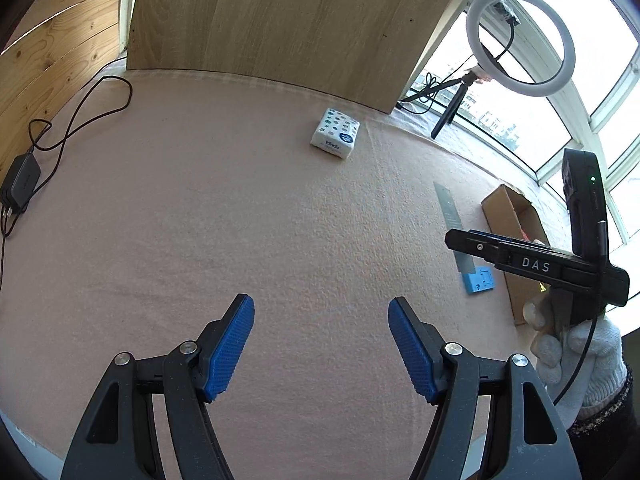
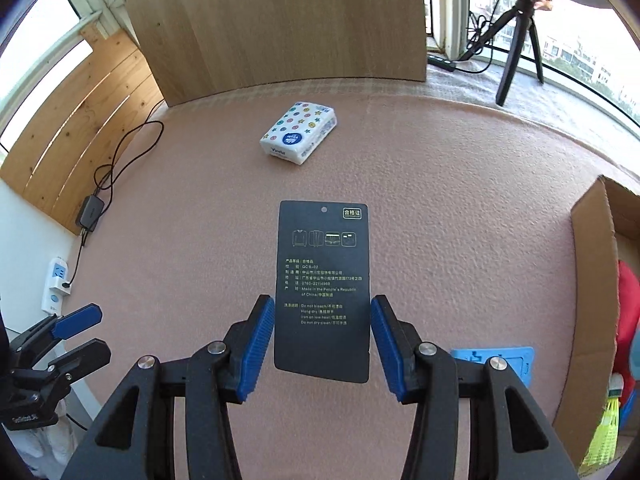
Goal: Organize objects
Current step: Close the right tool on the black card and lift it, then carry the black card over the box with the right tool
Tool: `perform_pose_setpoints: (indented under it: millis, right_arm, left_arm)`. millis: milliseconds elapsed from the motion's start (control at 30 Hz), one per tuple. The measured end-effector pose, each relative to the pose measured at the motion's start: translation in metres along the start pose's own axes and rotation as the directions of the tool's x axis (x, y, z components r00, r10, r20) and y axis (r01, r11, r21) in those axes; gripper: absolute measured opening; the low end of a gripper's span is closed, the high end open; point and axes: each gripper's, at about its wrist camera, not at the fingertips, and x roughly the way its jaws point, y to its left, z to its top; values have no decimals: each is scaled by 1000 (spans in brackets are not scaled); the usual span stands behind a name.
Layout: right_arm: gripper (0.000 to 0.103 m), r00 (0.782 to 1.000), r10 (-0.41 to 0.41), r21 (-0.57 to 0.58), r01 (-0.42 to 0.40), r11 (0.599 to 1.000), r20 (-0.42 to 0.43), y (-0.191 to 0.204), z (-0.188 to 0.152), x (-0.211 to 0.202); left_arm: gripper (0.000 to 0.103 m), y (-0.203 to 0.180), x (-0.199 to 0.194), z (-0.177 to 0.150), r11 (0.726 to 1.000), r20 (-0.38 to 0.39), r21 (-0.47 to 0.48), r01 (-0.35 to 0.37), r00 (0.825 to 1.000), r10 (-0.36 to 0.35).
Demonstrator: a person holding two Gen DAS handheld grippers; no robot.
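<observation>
Cardboard box (image 2: 592,280) cut off at right edge; contents partly hidden; blue holder (image 2: 516,360) half behind tongs

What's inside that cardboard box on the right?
In the cardboard box, the right wrist view shows something red and a yellow-green mesh item. The near wall and the frame edge hide the rest, so the full contents cannot be told.

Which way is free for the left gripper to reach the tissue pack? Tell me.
Probably straight ahead: the left gripper is open, and only bare cloth lies between it and the tissue pack.
</observation>
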Motion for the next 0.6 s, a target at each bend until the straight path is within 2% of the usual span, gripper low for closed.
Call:
perform_pose_setpoints:
  millis: [267, 600]
  right_arm:
    - [46, 991, -102, 123, 91, 988, 90, -61, -40, -69]
    - [46, 962, -240, 277, 198, 940, 127, -132, -77, -117]
  left_arm:
    - [73, -53, 23, 7, 995, -29, 85, 52, 998, -50]
    - [73, -96, 39, 3, 984, -63, 151, 91, 995, -83]
